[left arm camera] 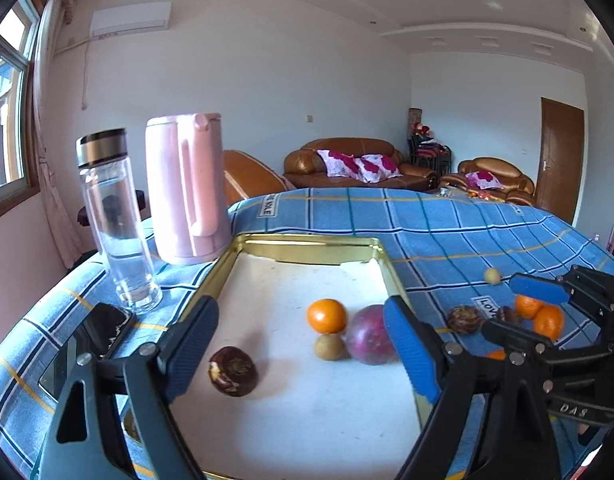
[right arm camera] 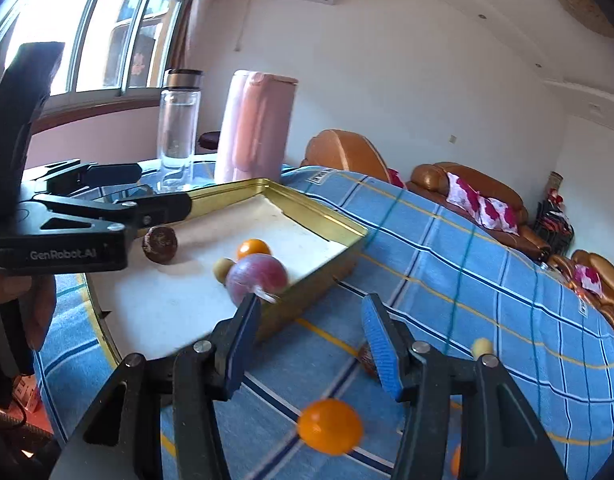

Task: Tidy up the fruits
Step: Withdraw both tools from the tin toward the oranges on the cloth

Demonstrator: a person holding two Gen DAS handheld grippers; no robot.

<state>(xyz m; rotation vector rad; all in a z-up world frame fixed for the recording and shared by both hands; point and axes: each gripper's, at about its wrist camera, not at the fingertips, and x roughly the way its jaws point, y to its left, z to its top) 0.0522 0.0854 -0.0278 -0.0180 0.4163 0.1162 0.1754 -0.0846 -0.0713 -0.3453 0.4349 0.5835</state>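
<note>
In my gold tray [left arm camera: 307, 242] lie an orange [left arm camera: 326, 315], purple passionfruit [left arm camera: 369, 340], small tan longan [left arm camera: 329, 347] and dark brown fruit [left arm camera: 233, 371]; more oranges [left arm camera: 549, 321] sit on the cloth outside.

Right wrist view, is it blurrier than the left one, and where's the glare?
Right wrist view: yes, motion-smeared, worst on the orange and purple fruit; window blown out. Left wrist view: sharper, soft shadows in the tray, straight edges bowed by the fisheye.
</note>
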